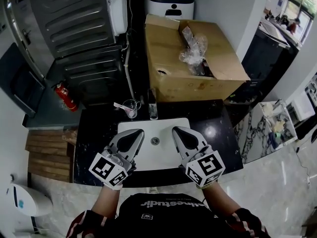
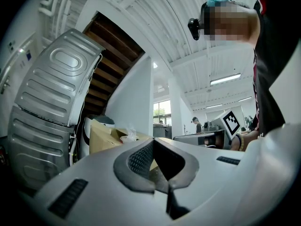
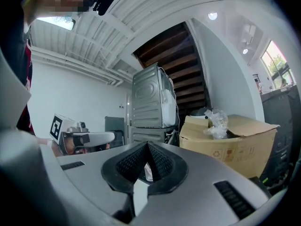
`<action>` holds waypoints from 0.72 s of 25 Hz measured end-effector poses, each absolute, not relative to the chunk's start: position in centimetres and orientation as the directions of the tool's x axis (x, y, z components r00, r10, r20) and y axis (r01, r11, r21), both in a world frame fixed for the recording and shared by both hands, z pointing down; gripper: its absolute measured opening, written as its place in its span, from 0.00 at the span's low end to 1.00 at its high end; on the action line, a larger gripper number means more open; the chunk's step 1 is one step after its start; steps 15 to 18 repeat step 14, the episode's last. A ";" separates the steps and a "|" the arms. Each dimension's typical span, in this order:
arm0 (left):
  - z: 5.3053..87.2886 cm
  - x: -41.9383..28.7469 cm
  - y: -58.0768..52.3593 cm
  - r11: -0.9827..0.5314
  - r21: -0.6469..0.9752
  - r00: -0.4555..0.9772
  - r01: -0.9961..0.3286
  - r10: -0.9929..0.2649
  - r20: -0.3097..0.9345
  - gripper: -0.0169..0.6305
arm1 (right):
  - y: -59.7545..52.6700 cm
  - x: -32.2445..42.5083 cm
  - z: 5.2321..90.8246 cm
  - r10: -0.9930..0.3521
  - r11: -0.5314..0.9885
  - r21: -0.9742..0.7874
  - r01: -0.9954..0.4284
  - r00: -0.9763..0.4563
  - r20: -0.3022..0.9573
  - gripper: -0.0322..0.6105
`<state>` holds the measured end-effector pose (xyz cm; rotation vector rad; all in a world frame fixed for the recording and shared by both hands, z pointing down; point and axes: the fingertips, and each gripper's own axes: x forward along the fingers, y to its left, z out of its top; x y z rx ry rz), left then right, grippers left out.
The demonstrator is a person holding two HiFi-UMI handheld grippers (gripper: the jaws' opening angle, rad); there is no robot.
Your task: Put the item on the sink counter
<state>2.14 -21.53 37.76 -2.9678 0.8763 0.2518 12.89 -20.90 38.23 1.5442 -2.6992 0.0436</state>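
Observation:
Both grippers hover low over the white basin set in the black sink counter. My left gripper is shut with nothing between its jaws, and in the left gripper view it points up and away past the room. My right gripper is shut and empty too, its pads meeting at the tip. At the counter's back edge stand a clear glass cup with a thin pink-and-white item in it and a small clear container. Neither gripper touches them.
An open cardboard box with crumpled plastic sits right behind the sink. Stacked grey washing machines stand at the back left, with a red fire extinguisher on the floor beside them. Wooden steps lie to the left.

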 end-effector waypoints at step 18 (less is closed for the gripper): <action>37.9 2.3 -21.5 -0.845 0.021 0.832 -0.534 -0.530 -0.166 0.05 | -20.7 13.1 38.9 -0.864 0.499 -0.022 -0.866 -0.500 0.060 0.11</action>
